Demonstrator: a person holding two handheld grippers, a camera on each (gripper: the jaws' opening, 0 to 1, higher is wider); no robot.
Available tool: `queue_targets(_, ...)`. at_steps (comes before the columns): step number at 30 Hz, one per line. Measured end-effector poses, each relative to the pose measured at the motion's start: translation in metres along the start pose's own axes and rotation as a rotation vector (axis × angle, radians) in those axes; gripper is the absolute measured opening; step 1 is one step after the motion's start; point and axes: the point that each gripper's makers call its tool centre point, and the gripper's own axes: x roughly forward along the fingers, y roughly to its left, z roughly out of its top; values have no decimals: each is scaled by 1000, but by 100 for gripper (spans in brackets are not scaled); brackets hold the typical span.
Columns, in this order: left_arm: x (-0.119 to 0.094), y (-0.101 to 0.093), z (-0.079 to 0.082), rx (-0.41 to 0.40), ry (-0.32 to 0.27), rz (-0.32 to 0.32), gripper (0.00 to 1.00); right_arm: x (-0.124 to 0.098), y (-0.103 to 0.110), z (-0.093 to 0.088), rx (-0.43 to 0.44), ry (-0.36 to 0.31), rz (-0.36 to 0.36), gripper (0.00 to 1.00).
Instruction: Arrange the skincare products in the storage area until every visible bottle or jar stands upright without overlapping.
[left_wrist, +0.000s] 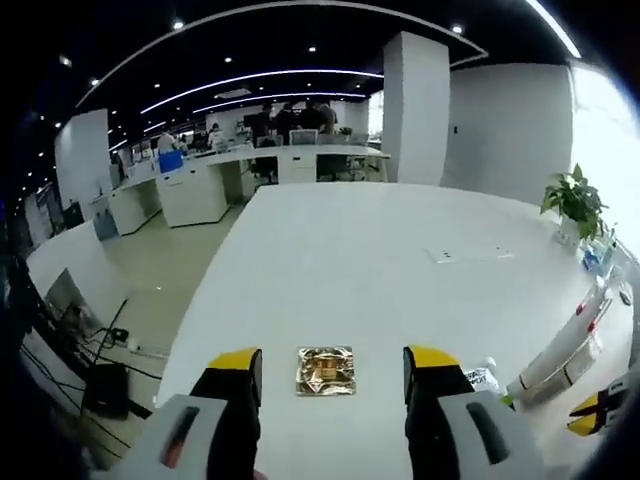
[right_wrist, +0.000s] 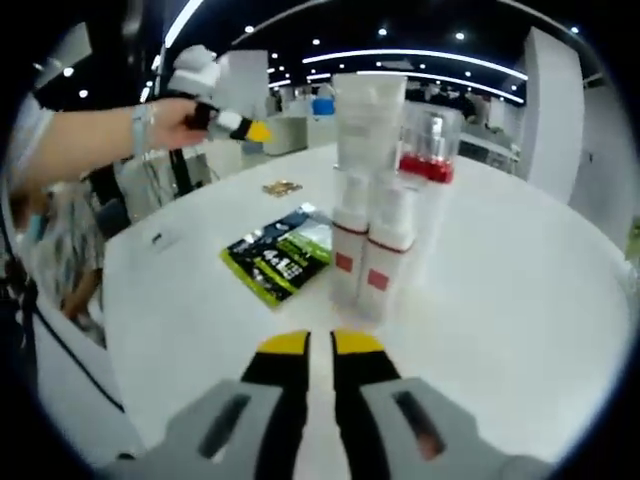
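- The skincare bottles (right_wrist: 372, 232) stand upright in a tight cluster on the white table (right_wrist: 520, 300), toward the middle of it, straight ahead of the right gripper (right_wrist: 319, 347) in the right gripper view.
- I count 2 white bottles with red bands in front, a tall clear-capped one with a red collar (right_wrist: 428, 150) behind, and a frosted container (right_wrist: 367, 120) at the back. They touch or nearly touch; I cannot tell which.
- A green and black sachet (right_wrist: 280, 255) lies flat just beside the cluster, on the side nearer the table's left edge.
- The right gripper's jaws sit together with only a thin slit between, holding nothing.
- The left gripper (left_wrist: 333, 372) has its jaws wide apart and empty; a small gold foil packet (left_wrist: 325, 370) lies on the table between them, near the close edge.
- Handling, as a judgement: the bottles look like light, stiff plastic with smooth, slippery walls, and being tall and narrow they would tip easily. Take each around its mid body, below the cap.
- Hard to make out: the labels are blurred, the rear containers are partly hidden by the front 2, and fill level is unreadable.
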Motion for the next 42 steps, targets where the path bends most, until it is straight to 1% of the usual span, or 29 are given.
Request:
queue_targets(1, 4, -2, -1, -20, 33, -15, 62, -1, 0, 0, 3, 1, -2, 7)
queue_targets(2, 7, -3, 1, -27, 34, -20, 64, -1, -1, 0, 6, 1, -3, 7)
queue_targets(4, 15, -5, 1, -41, 69, -30, 65, -3, -1, -1, 15, 2, -5, 7)
queue_targets(7, 28, -4, -4, -23, 146, -30, 67, -4, -2, -1, 25, 4, -11, 7)
queue_targets(8, 33, -2, -7, 4, 188, -25, 68, -5, -3, -1, 28, 3, -13, 7)
queue_targets(11, 45, -6, -10, -10, 241, -39, 69, -6, -4, -1, 33, 6, -18, 7)
queue_targets(13, 52, -6, -12, 9, 272, -36, 70, -7, -6, -1, 30, 10, -32, 7)
queue_targets(14, 56, -6, -15, 26, 298, -28, 70, -8, -8, 0, 24, 13, -49, 7)
queue_targets(17, 63, -2, -21, 101, 353, -5, 73, -10, -11, 2, 30, 11, -59, 7)
queue_targets(18, 64, -3, -22, 98, 361, -4, 73, -10, -11, 3, 36, 6, -60, 7)
queue_targets(21, 72, -8, -29, 47, 402, -27, 74, -11, -13, 5, 34, 4, -68, 7)
queue_targets(23, 77, -6, -33, 64, 432, -17, 74, -11, -14, 4, 30, 8, -73, 7)
queue_targets(24, 77, -3, -37, 101, 464, -5, 74, -11, -15, 3, 30, 12, -75, 7)
queue_targets(25, 79, -3, -39, 114, 475, -6, 74, -12, -15, 3, 31, 14, -77, 7)
queue_targets(26, 80, -2, -44, 132, 499, -1, 74, -12, -16, 2, 33, 14, -79, 7)
queue_targets(28, 82, -1, -49, 132, 524, 3, 74, -14, -17, 0, 34, 18, -86, 7)
queue_targets(32, 85, 2, -54, 147, 555, 12, 74, -15, -21, -4, 27, 31, -102, 7)
queue_targets(33, 85, 3, -56, 151, 570, 13, 74, -16, -21, -5, 27, 35, -105, 7)
queue_targets(36, 87, 3, -60, 120, 601, 8, 73, -17, -24, -7, 26, 44, -115, 7)
queue_targets(40, 90, 5, -64, 135, 625, 21, 72, -20, -25, -8, 34, 49, -121, 7)
queue_targets(41, 90, 3, -64, 106, 630, 10, 72, -20, -25, -8, 36, 50, -122, 7)
queue_targets(42, 91, 5, -62, 92, 619, 24, 72, -21, -26, -9, 36, 50, -124, 7)
